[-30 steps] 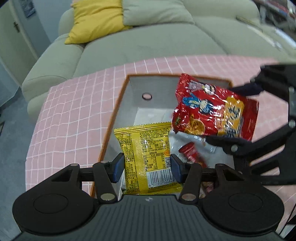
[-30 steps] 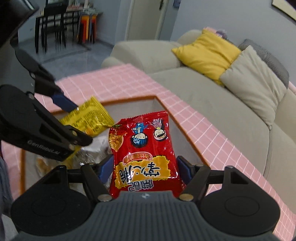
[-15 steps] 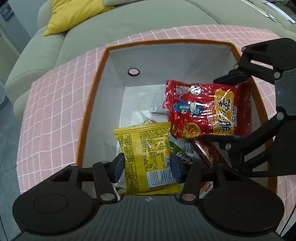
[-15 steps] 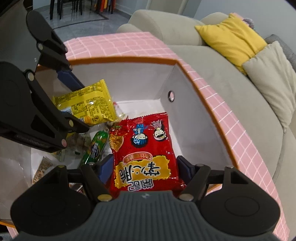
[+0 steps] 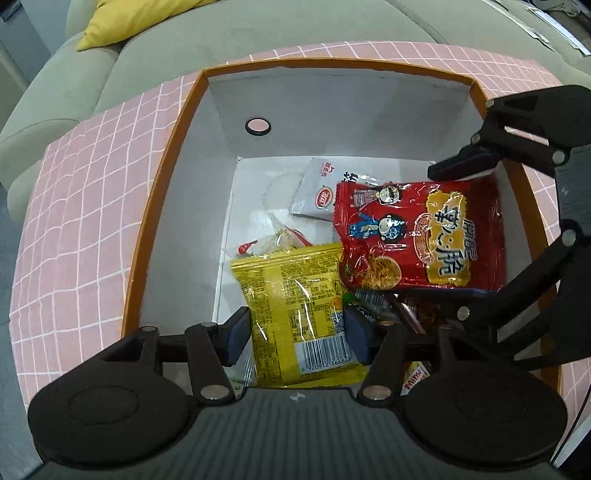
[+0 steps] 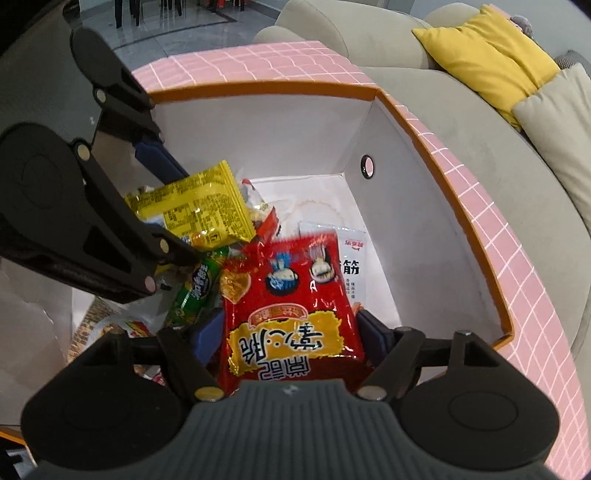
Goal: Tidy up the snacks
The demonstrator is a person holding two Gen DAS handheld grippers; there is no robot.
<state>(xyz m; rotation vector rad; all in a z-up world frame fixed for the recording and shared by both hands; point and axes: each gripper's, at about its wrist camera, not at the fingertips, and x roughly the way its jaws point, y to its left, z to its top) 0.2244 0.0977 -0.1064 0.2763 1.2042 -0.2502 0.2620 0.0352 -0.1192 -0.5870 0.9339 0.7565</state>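
My left gripper (image 5: 297,332) is shut on a yellow snack packet (image 5: 295,306) and holds it low inside the orange-rimmed white box (image 5: 173,140). My right gripper (image 6: 291,338) is shut on a red snack packet (image 6: 291,306), also inside the box (image 6: 443,206). In the left wrist view the red packet (image 5: 421,236) lies to the right of the yellow one, with the right gripper's fingers (image 5: 465,162) around it. In the right wrist view the yellow packet (image 6: 199,210) sits at the left between the left gripper's fingers (image 6: 159,158).
Other snacks lie on the box floor: a white sachet (image 5: 321,184), a green wrapped stick (image 6: 195,291), clear and red wrappers (image 5: 273,240). The box stands on a pink checked tablecloth (image 5: 81,192). A grey sofa (image 5: 258,33) with a yellow cushion (image 6: 491,55) is behind.
Both grippers have gone down into the box with their packets. The box floor and the snacks on it have come into view.
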